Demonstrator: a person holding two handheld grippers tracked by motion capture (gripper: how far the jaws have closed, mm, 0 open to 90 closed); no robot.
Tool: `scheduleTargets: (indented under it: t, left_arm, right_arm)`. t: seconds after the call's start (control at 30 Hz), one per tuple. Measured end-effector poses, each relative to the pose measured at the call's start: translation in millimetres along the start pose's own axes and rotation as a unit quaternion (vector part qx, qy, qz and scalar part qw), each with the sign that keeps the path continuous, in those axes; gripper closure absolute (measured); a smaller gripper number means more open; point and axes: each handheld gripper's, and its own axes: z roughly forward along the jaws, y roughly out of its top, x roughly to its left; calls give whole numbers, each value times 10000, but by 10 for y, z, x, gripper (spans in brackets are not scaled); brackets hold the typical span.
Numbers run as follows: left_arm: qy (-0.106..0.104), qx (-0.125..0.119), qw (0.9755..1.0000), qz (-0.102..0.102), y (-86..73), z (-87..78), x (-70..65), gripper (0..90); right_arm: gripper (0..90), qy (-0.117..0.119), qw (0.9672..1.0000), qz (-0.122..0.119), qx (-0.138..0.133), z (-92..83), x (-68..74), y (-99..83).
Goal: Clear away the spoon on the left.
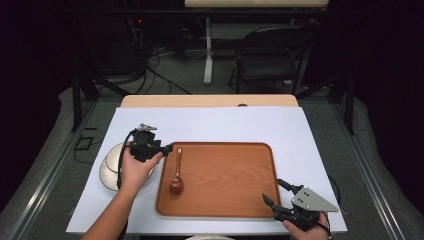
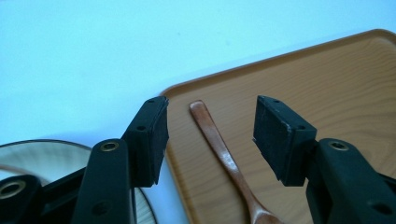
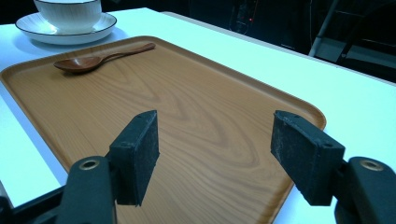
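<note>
Left gripper jaws wide, empty, over the spoon handle on the tray. Right gripper wide too, at the tray's near corner. Bowl on its plate (mostly hidden behind the left hand).

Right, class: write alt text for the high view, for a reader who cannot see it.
A wooden spoon lies at the left end of a wooden tray on a white table. The open left gripper is at the spoon's handle; the open right gripper is at the tray's near right corner.
</note>
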Motion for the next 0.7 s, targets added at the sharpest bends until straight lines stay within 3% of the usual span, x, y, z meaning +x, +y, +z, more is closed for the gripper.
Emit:
scheduleTargets:
  t: [0.4,0.7]
  left_arm:
    - [260,-384,9989,80,-100,-447,97,452]
    - [399,-674,9969,-26,-387,-643,208,452]
  right_arm:
    - [320,3,10000,-3,2,5,13,1]
    - [320,16,10000,-24,11,15,19,-3]
